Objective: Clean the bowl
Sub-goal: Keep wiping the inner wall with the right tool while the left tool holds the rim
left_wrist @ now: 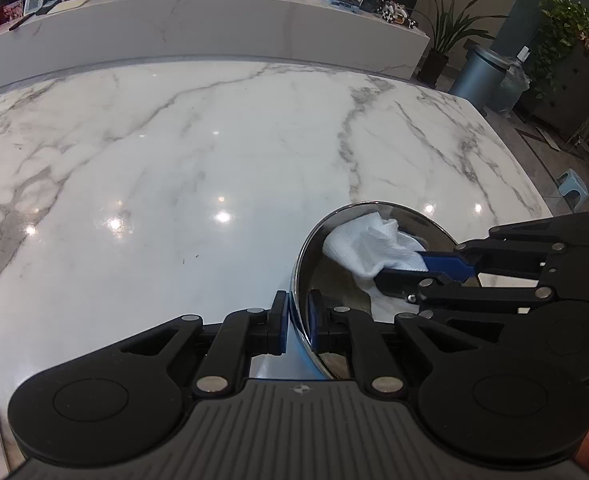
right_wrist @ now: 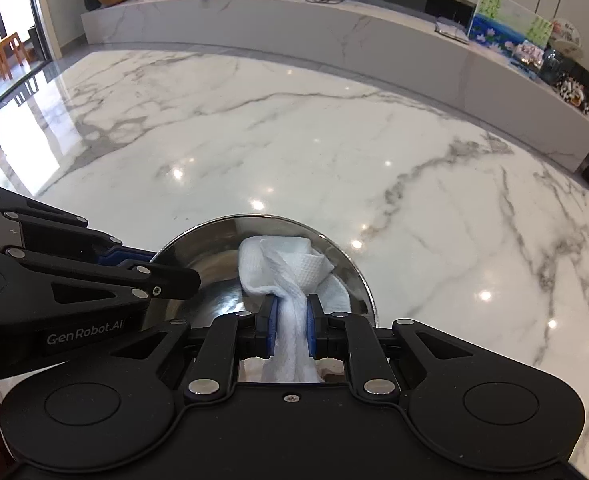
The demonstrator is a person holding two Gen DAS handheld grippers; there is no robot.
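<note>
One metal bowl [right_wrist: 198, 264] near the tabletop's [right_wrist: 294, 152] front edge, one white paper towel [right_wrist: 290, 268], two grippers [right_wrist: 290, 326] [left_wrist: 296, 322]

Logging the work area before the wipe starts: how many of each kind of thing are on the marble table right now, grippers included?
Bowl: 1
Paper towel: 1
Grippers: 2, left gripper shut on the bowl rim, right gripper shut on the towel
Total: 4
</note>
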